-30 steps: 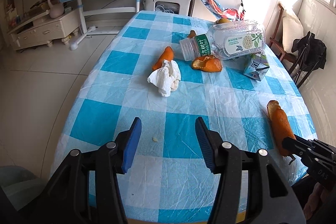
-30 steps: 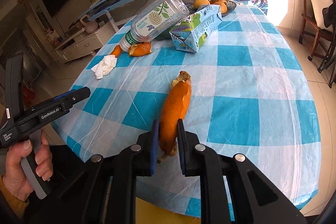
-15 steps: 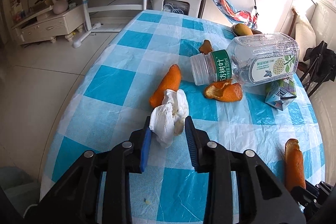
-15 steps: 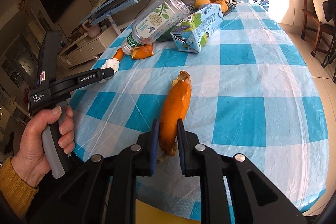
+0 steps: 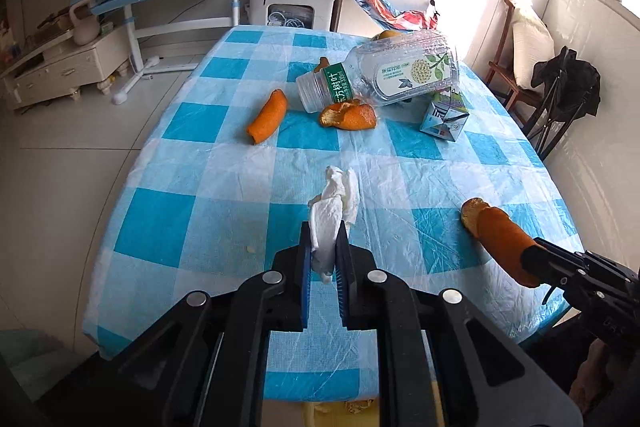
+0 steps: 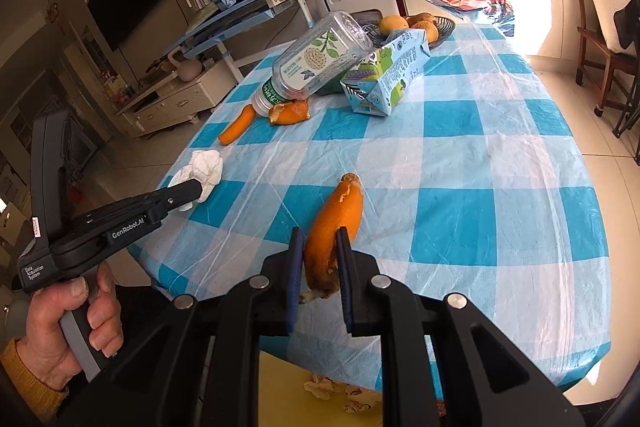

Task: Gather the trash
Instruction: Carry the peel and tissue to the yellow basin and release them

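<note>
I have trash in both hands. My left gripper [image 5: 324, 251] is clenched on the crumpled white tissue [image 5: 334, 203], which stands up out of the jaws above the near part of the table [image 5: 224, 195]. My right gripper [image 6: 318, 263] is clamped on a long orange peel [image 6: 334, 223], held over the near edge of the checked cloth.

Neither piece is binned. Below the table edge I can see something yellow with scraps [image 6: 340, 389] on it, which I take to be the place for the trash, though I cannot tell what it is.

Plenty is left, by my reckoning. Further back lie another long peel [image 5: 268, 117], a curled peel [image 5: 348, 115] touching the neck of the tipped plastic bottle [image 5: 384, 75], and a drink carton [image 5: 444, 117] that the bottle leans on. A small peel bit [image 5: 322, 63] shows behind the bottle. A tiny crumb [image 5: 251, 249] sits near my left gripper.
</note>
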Action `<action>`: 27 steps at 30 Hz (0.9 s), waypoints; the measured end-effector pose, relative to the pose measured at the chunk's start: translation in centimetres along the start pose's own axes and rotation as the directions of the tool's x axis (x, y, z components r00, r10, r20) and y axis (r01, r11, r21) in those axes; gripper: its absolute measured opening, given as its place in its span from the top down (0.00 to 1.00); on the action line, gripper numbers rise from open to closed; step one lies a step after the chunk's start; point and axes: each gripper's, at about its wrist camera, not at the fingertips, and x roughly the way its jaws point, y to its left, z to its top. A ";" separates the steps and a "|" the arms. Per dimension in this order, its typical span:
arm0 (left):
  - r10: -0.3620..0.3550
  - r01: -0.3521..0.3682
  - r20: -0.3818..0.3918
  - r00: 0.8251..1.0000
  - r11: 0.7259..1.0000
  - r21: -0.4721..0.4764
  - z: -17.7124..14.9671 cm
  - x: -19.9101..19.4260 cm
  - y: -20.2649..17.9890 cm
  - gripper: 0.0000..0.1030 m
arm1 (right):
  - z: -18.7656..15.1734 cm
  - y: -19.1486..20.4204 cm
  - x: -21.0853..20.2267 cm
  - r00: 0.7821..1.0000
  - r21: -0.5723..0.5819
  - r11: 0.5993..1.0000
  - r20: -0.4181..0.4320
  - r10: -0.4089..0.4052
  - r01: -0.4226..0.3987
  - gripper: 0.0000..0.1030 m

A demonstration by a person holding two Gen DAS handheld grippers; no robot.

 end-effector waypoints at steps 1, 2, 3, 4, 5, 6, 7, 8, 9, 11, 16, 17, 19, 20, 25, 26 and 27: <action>-0.002 0.002 0.002 1.000 1.000 0.004 -0.5 -0.6 -0.3 0.89 | -0.2 0.1 -0.3 1.000 0.000 1.000 0.004 0.000 0.000 0.84; -0.004 0.004 0.002 1.000 1.000 0.008 -0.9 -1.2 -0.4 0.89 | -0.4 0.0 -0.5 1.000 0.003 1.000 0.007 -0.001 0.001 0.84; -0.004 0.004 0.002 1.000 1.000 0.012 -1.2 -1.7 -0.7 0.89 | -0.6 -0.1 -0.7 1.000 0.008 1.000 0.008 -0.003 0.002 0.84; -0.004 0.004 0.003 1.000 1.000 0.016 -1.5 -2.2 -1.0 0.89 | -0.7 -0.2 -0.8 1.000 0.013 1.000 0.008 -0.003 0.003 0.86; -0.003 0.003 0.004 1.000 1.000 0.022 -1.8 -2.7 -1.2 0.89 | -0.9 -0.3 -0.9 1.000 0.018 1.000 0.009 -0.003 0.002 0.89; -0.001 0.001 0.006 1.000 1.000 0.029 -2.0 -3.1 -1.4 0.89 | -0.9 -0.4 -1.1 1.000 0.019 1.000 0.012 -0.003 0.003 0.90; 0.002 -0.002 0.010 1.000 0.999 0.039 -2.2 -3.6 -1.8 0.89 | -0.9 -0.4 -1.4 1.000 0.018 1.000 0.017 -0.005 0.005 0.90; 0.003 -0.004 0.012 1.000 0.999 0.048 -2.4 -3.9 -2.0 0.89 | -0.9 -0.4 -1.5 1.000 0.015 1.000 0.021 -0.011 0.011 0.90; 0.005 -0.006 0.013 1.000 0.998 0.056 -2.5 -4.2 -2.2 0.89 | -0.9 -0.4 -1.5 1.000 0.012 1.000 0.021 -0.019 0.018 0.90; 0.005 -0.006 0.015 1.000 0.998 0.062 -2.7 -4.5 -2.5 0.89 | -1.0 -0.6 -1.3 0.999 0.014 0.999 0.015 -0.030 0.030 0.90; 0.007 -0.007 0.011 1.000 0.999 0.052 -3.0 -4.9 -2.3 0.89 | -1.3 -0.5 -1.1 1.000 0.026 0.999 0.011 0.018 -0.018 0.61; 0.008 -0.008 0.010 1.000 0.999 0.052 -3.0 -4.9 -2.3 0.89 | -1.3 -0.2 -1.0 1.000 0.017 1.000 0.015 0.024 -0.024 0.55; 0.007 -0.008 0.010 1.000 0.999 0.051 -3.1 -5.0 -2.2 0.89 | -1.4 0.4 -0.4 0.999 -0.007 0.999 -0.005 0.033 -0.033 0.55; 0.008 -0.008 0.011 1.000 0.999 0.051 -3.0 -4.9 -2.2 0.89 | -1.5 0.6 0.0 0.999 -0.013 0.999 -0.018 0.034 -0.034 0.55; 0.000 0.000 0.013 1.000 0.999 0.032 -3.4 -5.4 -1.8 0.89 | -2.3 1.4 2.0 0.996 -0.054 0.998 -0.078 0.033 -0.037 0.63; -0.002 0.002 0.013 1.000 1.000 0.029 -3.5 -5.5 -1.8 0.89 | -2.4 1.6 2.1 0.997 -0.068 0.997 -0.074 0.027 -0.032 0.70; -0.006 0.005 0.011 1.000 1.000 0.025 -3.6 -5.6 -1.7 0.89 | -2.4 1.7 2.2 0.996 -0.073 0.997 -0.081 0.033 -0.039 0.74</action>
